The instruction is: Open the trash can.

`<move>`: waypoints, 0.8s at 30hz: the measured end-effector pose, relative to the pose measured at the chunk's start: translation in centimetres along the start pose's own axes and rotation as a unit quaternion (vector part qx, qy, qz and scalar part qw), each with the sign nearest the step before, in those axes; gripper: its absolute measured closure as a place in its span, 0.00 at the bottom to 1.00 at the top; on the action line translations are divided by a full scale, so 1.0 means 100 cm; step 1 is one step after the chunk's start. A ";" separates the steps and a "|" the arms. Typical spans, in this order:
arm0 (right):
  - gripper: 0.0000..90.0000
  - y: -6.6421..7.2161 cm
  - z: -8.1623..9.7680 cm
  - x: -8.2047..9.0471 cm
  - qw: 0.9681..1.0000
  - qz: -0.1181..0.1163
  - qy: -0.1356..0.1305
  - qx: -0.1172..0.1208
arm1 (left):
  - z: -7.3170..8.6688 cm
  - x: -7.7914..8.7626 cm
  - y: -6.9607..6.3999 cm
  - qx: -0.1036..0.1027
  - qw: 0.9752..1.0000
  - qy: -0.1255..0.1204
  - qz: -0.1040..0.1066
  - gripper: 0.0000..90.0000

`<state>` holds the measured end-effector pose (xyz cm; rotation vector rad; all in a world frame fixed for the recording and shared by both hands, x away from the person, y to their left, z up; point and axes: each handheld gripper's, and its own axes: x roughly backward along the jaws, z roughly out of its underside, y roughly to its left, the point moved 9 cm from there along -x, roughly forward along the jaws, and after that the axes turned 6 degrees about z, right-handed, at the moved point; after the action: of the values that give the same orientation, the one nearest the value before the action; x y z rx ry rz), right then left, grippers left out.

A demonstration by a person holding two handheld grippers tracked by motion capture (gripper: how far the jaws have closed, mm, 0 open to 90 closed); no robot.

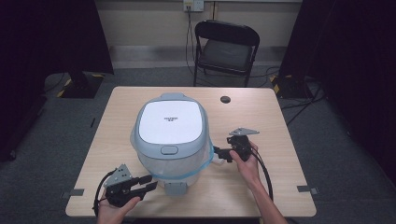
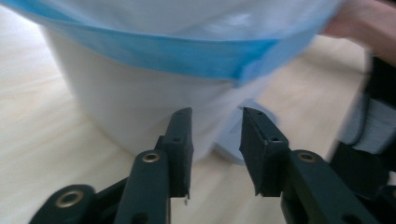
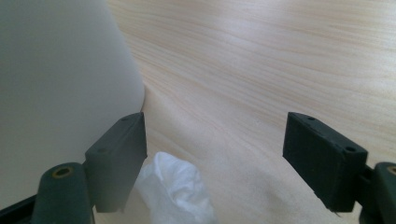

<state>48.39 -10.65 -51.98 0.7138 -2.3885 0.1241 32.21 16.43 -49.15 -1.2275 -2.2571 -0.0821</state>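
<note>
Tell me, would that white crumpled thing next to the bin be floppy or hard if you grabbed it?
Probably floppy: the crumpled white wad shows soft folds like tissue or thin plastic, so it would likely squash between the right gripper jaws. It looks light, so a push might just slide it across the wooden table. It seems unlikely to break.

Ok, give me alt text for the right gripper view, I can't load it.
The right gripper has its jaws wide open over the wooden table, nothing between them. The white bin wall stands at left, and a crumpled white tissue lies beside its base.
</note>
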 end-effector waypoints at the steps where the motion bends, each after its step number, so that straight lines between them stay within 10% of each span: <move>1: 0.23 0.001 0.000 0.000 1.000 -0.002 0.001 -0.001 | 0.000 -0.001 -0.004 -0.011 1.000 0.005 0.004 0.72; 11: 0.23 0.000 -0.001 0.001 1.000 -0.002 0.000 0.005 | -0.005 -0.041 -0.045 -0.044 0.997 0.012 0.068 0.88; 24: 0.23 0.002 0.002 -0.002 1.000 -0.002 0.008 0.010 | 0.014 -0.067 -0.027 -0.066 0.997 0.033 0.036 1.00</move>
<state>48.29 -10.48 -52.22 0.7251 -2.3724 0.1518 32.27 10.23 -53.12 -1.3524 -2.1781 -0.2440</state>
